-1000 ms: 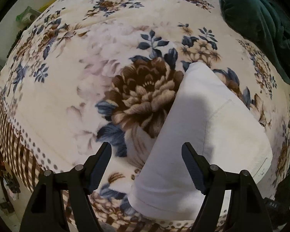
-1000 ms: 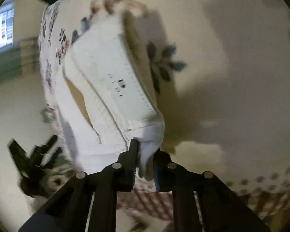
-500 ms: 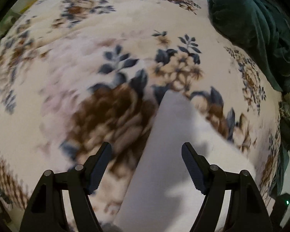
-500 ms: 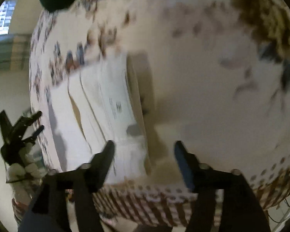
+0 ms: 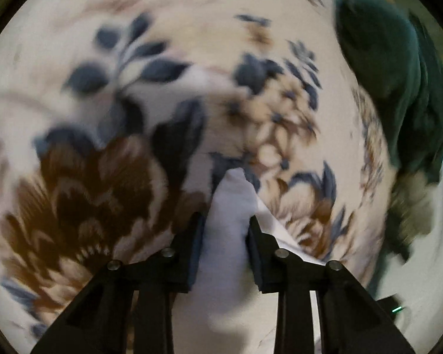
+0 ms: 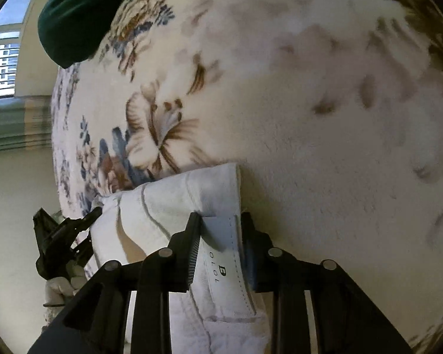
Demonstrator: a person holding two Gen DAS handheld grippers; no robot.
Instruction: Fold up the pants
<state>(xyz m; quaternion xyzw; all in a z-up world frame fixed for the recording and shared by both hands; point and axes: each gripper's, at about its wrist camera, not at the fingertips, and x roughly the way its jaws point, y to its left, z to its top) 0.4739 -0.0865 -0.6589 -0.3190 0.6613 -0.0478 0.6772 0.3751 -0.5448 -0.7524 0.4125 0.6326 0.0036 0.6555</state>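
The white pants lie folded on the floral blanket. My left gripper is shut on one end of the folded white cloth, which bunches between its fingers. My right gripper is shut on the other end of the pants, at the waistband with a small printed label. The left gripper and its gloved hand also show at the lower left of the right wrist view, at the far end of the pants.
A dark green garment lies at the right edge of the blanket; it also shows at the top left of the right wrist view. A window and pale wall are beyond the bed's edge.
Both grippers moved forward onto the folded pants and closed on them. The right gripper had let go and reopened half a second ago; the left was open until now.
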